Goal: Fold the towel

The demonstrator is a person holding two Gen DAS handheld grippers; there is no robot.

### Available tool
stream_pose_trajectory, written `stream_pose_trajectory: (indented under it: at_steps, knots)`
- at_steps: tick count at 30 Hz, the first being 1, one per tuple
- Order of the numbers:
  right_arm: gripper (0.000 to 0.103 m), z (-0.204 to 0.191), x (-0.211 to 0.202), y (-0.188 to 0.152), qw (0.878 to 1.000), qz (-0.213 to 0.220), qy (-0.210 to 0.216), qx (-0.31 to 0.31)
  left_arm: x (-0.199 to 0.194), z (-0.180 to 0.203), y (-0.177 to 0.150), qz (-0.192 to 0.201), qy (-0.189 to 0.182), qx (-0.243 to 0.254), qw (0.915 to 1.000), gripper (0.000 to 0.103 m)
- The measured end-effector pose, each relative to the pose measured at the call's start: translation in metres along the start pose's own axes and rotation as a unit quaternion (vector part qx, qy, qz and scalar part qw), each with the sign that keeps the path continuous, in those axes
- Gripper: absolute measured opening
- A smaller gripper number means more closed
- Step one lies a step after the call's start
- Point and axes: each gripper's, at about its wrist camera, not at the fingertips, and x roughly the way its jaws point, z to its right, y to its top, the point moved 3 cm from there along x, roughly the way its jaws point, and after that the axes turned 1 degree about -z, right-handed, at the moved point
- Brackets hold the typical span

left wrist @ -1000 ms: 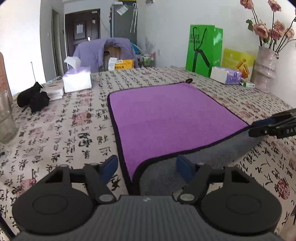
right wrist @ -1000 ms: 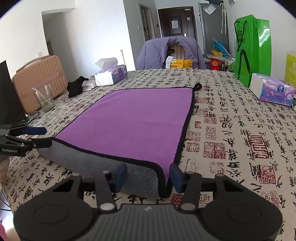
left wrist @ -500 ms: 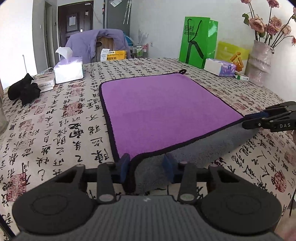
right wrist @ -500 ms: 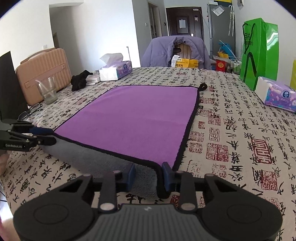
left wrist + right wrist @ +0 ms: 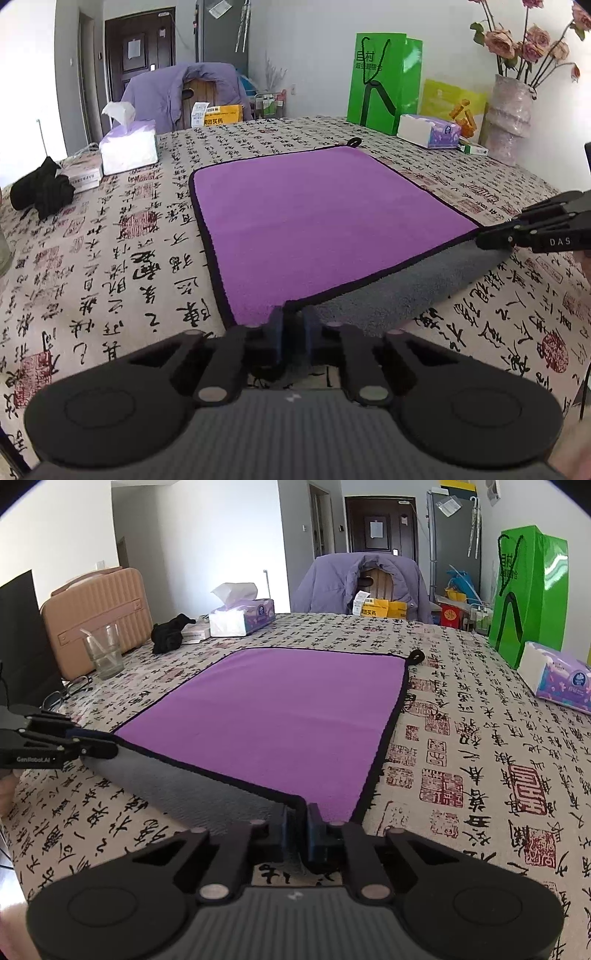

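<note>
A purple towel (image 5: 314, 218) with a black hem and grey underside lies flat on the patterned tablecloth; it also shows in the right wrist view (image 5: 280, 716). Its near edge is lifted, showing the grey side. My left gripper (image 5: 293, 325) is shut on the towel's near left corner. My right gripper (image 5: 297, 818) is shut on the near right corner. Each gripper shows in the other's view, the right gripper (image 5: 491, 236) and the left gripper (image 5: 107, 747), both pinching the hem.
A tissue box (image 5: 127, 147), black cloth (image 5: 40, 190) and glass (image 5: 103, 653) stand at the left. A green bag (image 5: 384, 96), tissue pack (image 5: 428, 131) and flower vase (image 5: 511, 118) stand at the right. A chair with a purple jacket (image 5: 364, 583) is behind the table.
Both grippers closed from open onto the towel's near corners and lifted the near edge slightly off the table.
</note>
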Motion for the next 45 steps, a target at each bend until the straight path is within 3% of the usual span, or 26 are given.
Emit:
stream_pose_trajectory:
  at_steps: [16,45]
  knots:
    - [0.005,-0.007,-0.009,0.008,1.000,0.020,-0.017,-0.012,-0.011,0.023,0.004,0.045,0.056,0.073,0.9947,0.006]
    - [0.005,-0.003,-0.015,0.042,0.998,0.049,-0.030,-0.021,-0.010,0.016,0.031,0.068,0.080,0.093,0.9901,0.006]
